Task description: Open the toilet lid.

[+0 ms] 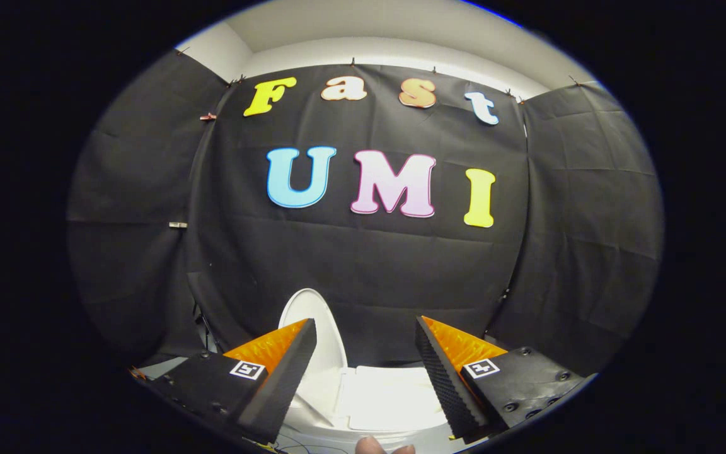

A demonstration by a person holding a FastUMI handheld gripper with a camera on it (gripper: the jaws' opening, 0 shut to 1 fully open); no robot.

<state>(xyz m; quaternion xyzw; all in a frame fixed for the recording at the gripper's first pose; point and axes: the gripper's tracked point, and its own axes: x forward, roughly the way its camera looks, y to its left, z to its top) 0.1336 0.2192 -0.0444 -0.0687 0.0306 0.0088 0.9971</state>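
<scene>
White toilet lid upright just beyond the empty, spread-apart gripper.

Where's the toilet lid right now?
In the gripper view, the toilet lid stands raised against the black cloth wall, just beyond the open hand-held gripper, nearer its left finger, above the white toilet.

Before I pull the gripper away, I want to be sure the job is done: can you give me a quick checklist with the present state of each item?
1. Toilet lid raised, standing upright: ok.
2. Gripper fingers apart, holding nothing: ok.
3. Fingers off the lid: cannot tell, one overlaps its edge.
4. Toilet tank between and beyond the fingers, untouched: ok.
5. Fingertip near the gripper's base, out of its way: cannot tell.
</scene>
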